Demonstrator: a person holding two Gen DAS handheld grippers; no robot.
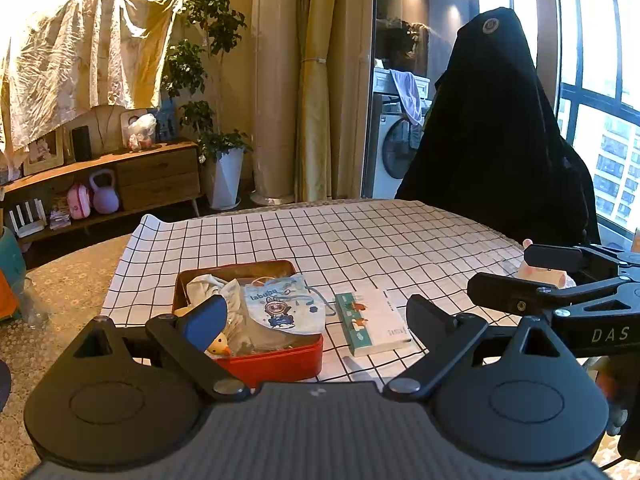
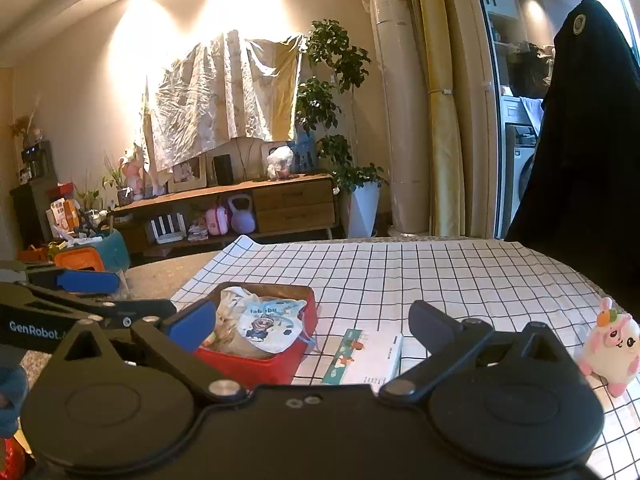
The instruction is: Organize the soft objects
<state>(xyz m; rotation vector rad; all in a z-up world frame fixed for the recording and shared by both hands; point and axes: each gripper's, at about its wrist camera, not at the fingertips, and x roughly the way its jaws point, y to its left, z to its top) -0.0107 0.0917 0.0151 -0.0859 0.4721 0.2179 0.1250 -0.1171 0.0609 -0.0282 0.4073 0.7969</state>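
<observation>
A red box (image 1: 276, 362) sits on the checked tablecloth (image 1: 340, 236), holding a white pouch with a cartoon print (image 1: 280, 304), a crumpled cloth (image 1: 208, 284) and a small yellow duck (image 1: 218, 346). The box also shows in the right wrist view (image 2: 248, 364). A pink and white plush toy (image 2: 610, 346) stands on the cloth at the right. My left gripper (image 1: 316, 320) is open and empty, just before the box. My right gripper (image 2: 312, 326) is open and empty, hovering near the box and a book (image 2: 368, 360).
The green and white book (image 1: 372, 322) lies right of the box. A chair draped in black cloth (image 1: 500, 128) stands behind the table. A wooden sideboard (image 2: 248, 200), plants and a tall column stand at the far wall. A teal stool (image 2: 116, 250) is to the left.
</observation>
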